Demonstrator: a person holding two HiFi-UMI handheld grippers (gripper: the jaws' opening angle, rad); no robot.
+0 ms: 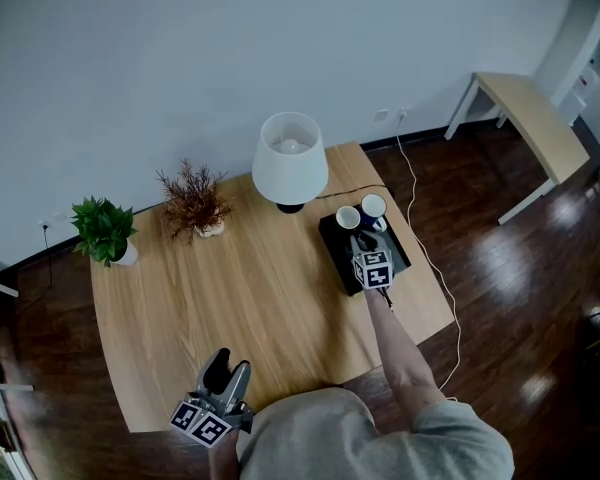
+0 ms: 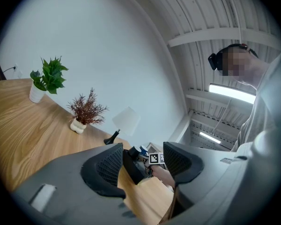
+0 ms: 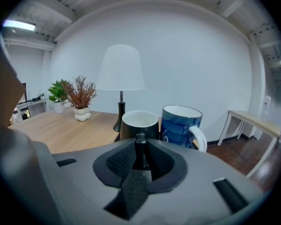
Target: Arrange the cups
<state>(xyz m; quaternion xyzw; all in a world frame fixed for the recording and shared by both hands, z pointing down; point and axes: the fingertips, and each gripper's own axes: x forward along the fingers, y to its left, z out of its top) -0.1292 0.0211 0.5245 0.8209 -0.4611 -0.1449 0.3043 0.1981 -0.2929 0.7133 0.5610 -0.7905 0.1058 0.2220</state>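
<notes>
Now the right gripper (image 3: 141,143) has its jaws drawn almost together on the thin handle of the black cup (image 3: 139,123). That cup stands on the black tray (image 1: 398,259), just beside the lamp (image 1: 290,160). The blue cup (image 3: 179,125) stands on the same tray, just beside the black one on the side away from the lamp. The left gripper (image 2: 143,162) hangs over the table (image 1: 230,288) edge, well apart from the lamp, its jaws wide apart with nothing between them.

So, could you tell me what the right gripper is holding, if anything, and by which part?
The right gripper is shut on the black mug, gripping it by its handle.
</notes>
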